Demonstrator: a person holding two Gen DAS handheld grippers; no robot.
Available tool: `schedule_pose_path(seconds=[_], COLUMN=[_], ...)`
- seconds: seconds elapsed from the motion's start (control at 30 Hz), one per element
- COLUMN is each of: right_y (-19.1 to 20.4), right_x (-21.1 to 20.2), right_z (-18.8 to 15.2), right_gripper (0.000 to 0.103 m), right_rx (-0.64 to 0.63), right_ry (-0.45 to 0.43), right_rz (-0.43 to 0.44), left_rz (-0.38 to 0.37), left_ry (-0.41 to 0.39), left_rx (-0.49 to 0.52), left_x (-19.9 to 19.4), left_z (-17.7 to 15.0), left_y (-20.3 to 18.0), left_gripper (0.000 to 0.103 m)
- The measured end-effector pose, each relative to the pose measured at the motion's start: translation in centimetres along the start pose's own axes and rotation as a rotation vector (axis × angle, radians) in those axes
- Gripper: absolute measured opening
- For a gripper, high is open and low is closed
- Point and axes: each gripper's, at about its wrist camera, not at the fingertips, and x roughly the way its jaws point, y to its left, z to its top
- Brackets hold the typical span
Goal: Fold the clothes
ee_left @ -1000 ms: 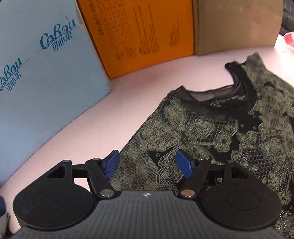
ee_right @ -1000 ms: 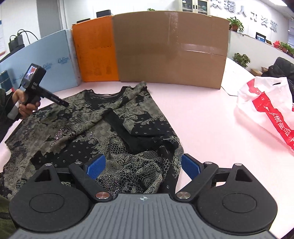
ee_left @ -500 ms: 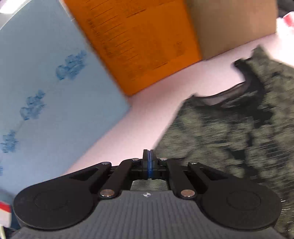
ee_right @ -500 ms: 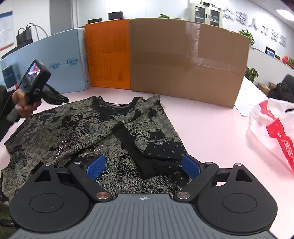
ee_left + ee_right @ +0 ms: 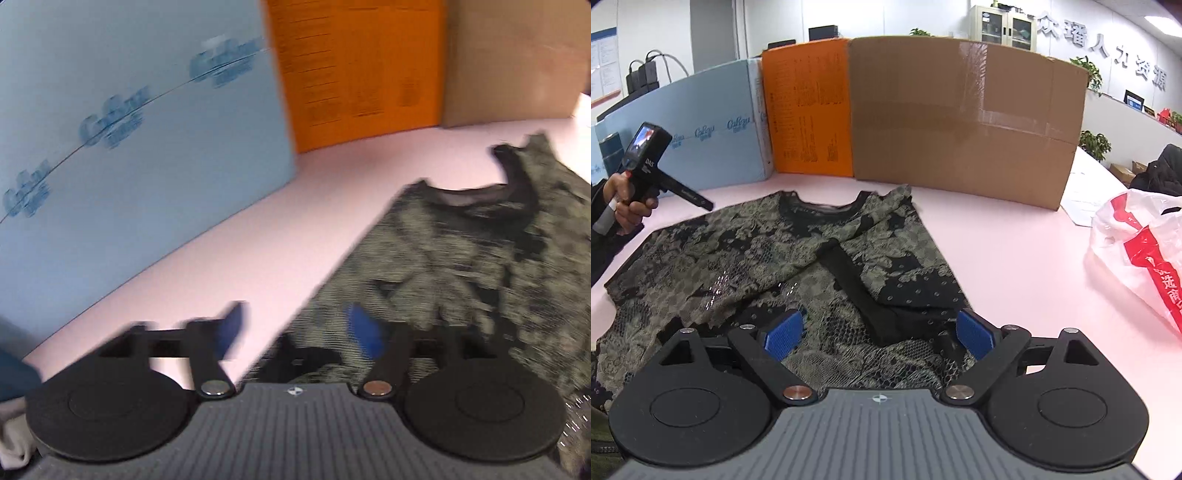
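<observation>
The pink table (image 5: 1015, 251) carried the lace-patterned top (image 5: 783, 258), which lay spread with its black neckline toward the boxes and one sleeve already folded in across the body; that top is the landmark for everything here. Behind its neckline stood the brown cardboard box (image 5: 964, 122), the orange box (image 5: 809, 110) and the blue box (image 5: 701, 136), and well off its right edge sat a white and red plastic bag (image 5: 1137, 251). Half a second earlier the left gripper (image 5: 295, 328) had its blue pads pressed together beside the top's left shoulder edge; now its jaws stood wide apart and held nothing, one pad over bare table and the other over the cloth, the view smeared by motion. That suggests a release after tugging the shoulder flat, so the left side looked ready for its own fold. The right gripper (image 5: 877, 334) hovered over the top's lower hem with jaws fully spread and empty, as it had a second before. The blue box bore a repeated script logo reading roughly "Cahou"; the left tool's body showed "DAS"; the orange box's print and the bag's red characters were too small to read.
</observation>
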Motion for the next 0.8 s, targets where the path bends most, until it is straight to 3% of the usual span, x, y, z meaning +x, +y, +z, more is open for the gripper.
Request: schedule_pose_path(seconds=[0.2, 0.33, 0.37, 0.4, 0.43, 0.47, 0.6, 0.73, 0.8], right_y=[0.5, 0.8, 0.8, 0.8, 0.7, 0.7, 0.0, -0.2, -0.1], right_x=[0.5, 0.2, 0.0, -0.3, -0.5, -0.8, -1.3, -1.3, -1.3], right_z=[-0.7, -0.9, -1.0, -1.1, -1.2, -1.2, -1.8, -1.8, -1.6], right_gripper=[0.090, 0.090, 0.090, 0.090, 0.090, 0.092, 0.095, 0.095, 0.095], right_rx=[-0.005, -0.012, -0.014, -0.016, -0.016, -0.014, 0.017, 0.028, 0.021], right_ry=[0.041, 0.069, 0.073, 0.074, 0.071, 0.068, 0.057, 0.046, 0.040], right_rz=[0.020, 0.007, 0.000, -0.009, -0.018, -0.026, -0.048, -0.047, -0.042], left_rz=[0.035, -0.010, -0.021, -0.037, -0.047, -0.040, 0.039, 0.127, 0.206], left_ry=[-0.009, 0.001, -0.004, -0.004, 0.003, 0.009, -0.021, -0.007, 0.013], left_rx=[0.125, 0.173, 0.176, 0.180, 0.194, 0.222, 0.343, 0.325, 0.322], left_x=[2.0, 3.1, 3.3, 3.4, 3.4, 3.3, 3.0, 3.6, 4.3], left_z=[1.3, 1.8, 1.9, 2.1, 2.1, 2.0, 0.9, 1.1, 1.1], left_y=[-3.4, -4.1, -4.3, -4.5, -4.9, -5.5, -7.4, -6.6, -5.9], left_gripper=[0.074, 0.073, 0.057, 0.034, 0.022, 0.000, 0.000, 0.000, 0.000])
